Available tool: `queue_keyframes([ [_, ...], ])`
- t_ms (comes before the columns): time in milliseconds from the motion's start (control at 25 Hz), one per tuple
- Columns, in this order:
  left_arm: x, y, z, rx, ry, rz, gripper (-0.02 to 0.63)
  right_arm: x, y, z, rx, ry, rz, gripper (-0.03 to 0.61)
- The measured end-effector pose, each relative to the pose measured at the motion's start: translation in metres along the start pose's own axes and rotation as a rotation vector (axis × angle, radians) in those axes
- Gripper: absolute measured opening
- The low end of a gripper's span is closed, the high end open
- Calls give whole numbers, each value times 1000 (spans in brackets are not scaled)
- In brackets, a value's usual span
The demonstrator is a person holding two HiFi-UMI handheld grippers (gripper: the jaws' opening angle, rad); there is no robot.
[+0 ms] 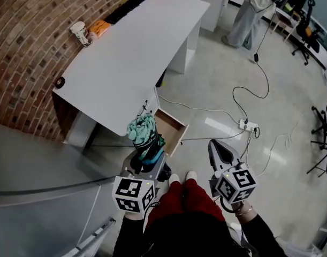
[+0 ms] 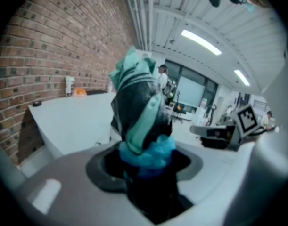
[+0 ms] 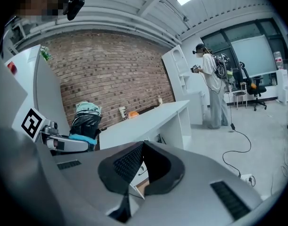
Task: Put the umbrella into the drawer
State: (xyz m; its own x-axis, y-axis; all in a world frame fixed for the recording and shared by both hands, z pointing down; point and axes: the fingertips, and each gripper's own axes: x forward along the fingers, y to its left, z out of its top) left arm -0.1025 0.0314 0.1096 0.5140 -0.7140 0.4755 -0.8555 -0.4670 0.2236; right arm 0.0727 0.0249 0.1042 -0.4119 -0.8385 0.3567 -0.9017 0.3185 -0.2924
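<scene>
Left gripper point(image 1: 147, 162) is clamped tight on the lower end of the folded umbrella point(image 1: 143, 131), which stands on end just beside the open drawer point(image 1: 173, 128), not in it yet. Right gripper point(image 1: 221, 150) hangs on the drawer's other side, jaws together, holding nothing. My worry: tilted up like that, the umbrella could snag the drawer's front edge, or poke out and stop it closing

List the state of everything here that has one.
umbrella: folded, bundled, in the left gripper
left gripper: fingers shut on the umbrella
right gripper: fingers together, empty
drawer: pulled open below the desk, umbrella not in it
paper cup: upright on the desk
</scene>
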Motion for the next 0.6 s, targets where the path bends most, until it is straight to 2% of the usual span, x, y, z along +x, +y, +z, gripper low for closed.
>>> queue_keyframes([
  [320, 39, 8, -18, 4, 43, -23, 232, 29, -27, -27, -4, 61, 1, 2],
  [600, 81, 21, -61, -38, 114, -11, 232, 63, -60, -73, 17, 104, -4, 2],
])
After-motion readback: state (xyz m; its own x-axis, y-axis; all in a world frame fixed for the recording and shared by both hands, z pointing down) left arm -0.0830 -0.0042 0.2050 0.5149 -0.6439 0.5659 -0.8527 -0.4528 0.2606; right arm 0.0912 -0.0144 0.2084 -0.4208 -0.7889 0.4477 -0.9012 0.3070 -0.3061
